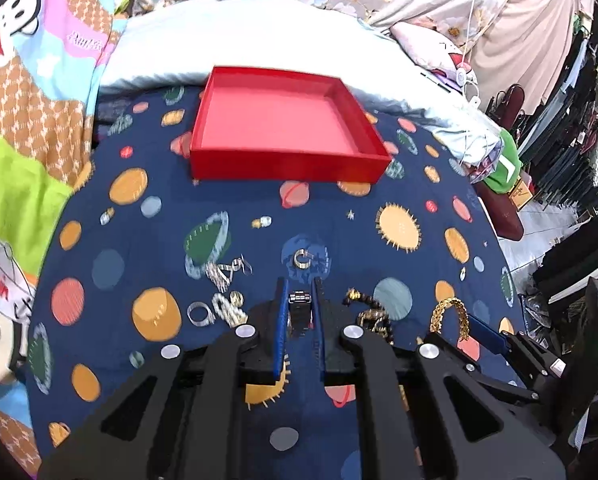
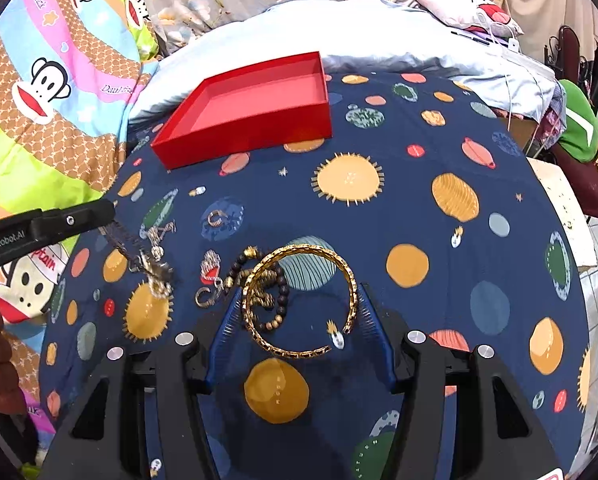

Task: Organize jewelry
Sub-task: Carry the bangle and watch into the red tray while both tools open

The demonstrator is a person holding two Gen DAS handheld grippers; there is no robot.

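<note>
A red open tray [image 1: 287,166] [image 2: 255,128] sits at the far side of the space-print cloth. My left gripper [image 1: 300,300] is shut on a dark metal link bracelet [image 1: 300,309], which hangs from the fingers in the right wrist view [image 2: 139,252]. My right gripper [image 2: 299,300] is open around a gold bangle [image 2: 351,276] that lies on the cloth. A dark bead bracelet [image 2: 279,304] overlaps the bangle. A small gold ring [image 1: 301,259] lies just ahead of the left gripper. Silver pieces [image 1: 223,272] and a silver ring [image 1: 200,314] lie to its left.
The navy planet-print cloth [image 2: 419,200] covers a bed. A pale blue quilt [image 1: 259,40] lies behind the tray. Cartoon bedding [image 2: 51,92] is at the left. Clothes racks and bags [image 1: 571,128] stand at the right. A red-and-silver piece [image 2: 210,266] lies near the beads.
</note>
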